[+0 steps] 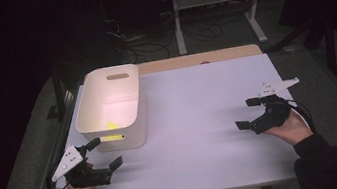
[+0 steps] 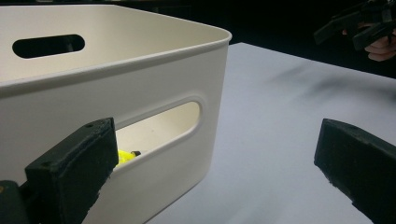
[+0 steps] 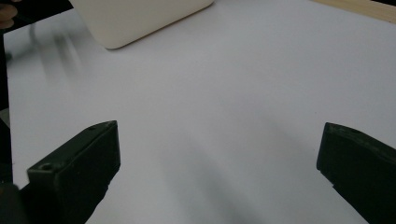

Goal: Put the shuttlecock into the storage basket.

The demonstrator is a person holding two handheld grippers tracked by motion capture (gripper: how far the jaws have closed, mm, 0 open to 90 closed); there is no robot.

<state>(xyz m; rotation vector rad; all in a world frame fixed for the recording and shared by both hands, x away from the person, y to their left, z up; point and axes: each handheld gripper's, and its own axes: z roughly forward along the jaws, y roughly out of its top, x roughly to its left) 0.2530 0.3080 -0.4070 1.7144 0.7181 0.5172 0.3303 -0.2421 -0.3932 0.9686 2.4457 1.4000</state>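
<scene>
Two grippers, the left gripper (image 1: 99,154) and the right gripper (image 1: 246,113), have jaws wide apart and hold nothing, so go slowly toward the white bin (image 1: 90,117) at the counter's (image 1: 200,120) left, yellow thing (image 1: 112,125) inside.

No legible text or labels anywhere.

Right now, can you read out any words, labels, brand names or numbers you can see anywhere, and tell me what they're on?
No readable text in any view.
White bin: plain walls and handle slots, no label or brand.
Yellow item inside the bin: mostly hidden, no print to be made out.
White table top: unmarked.
Left tongs and right tongs: black, the grey plates carry no legible marking.
</scene>
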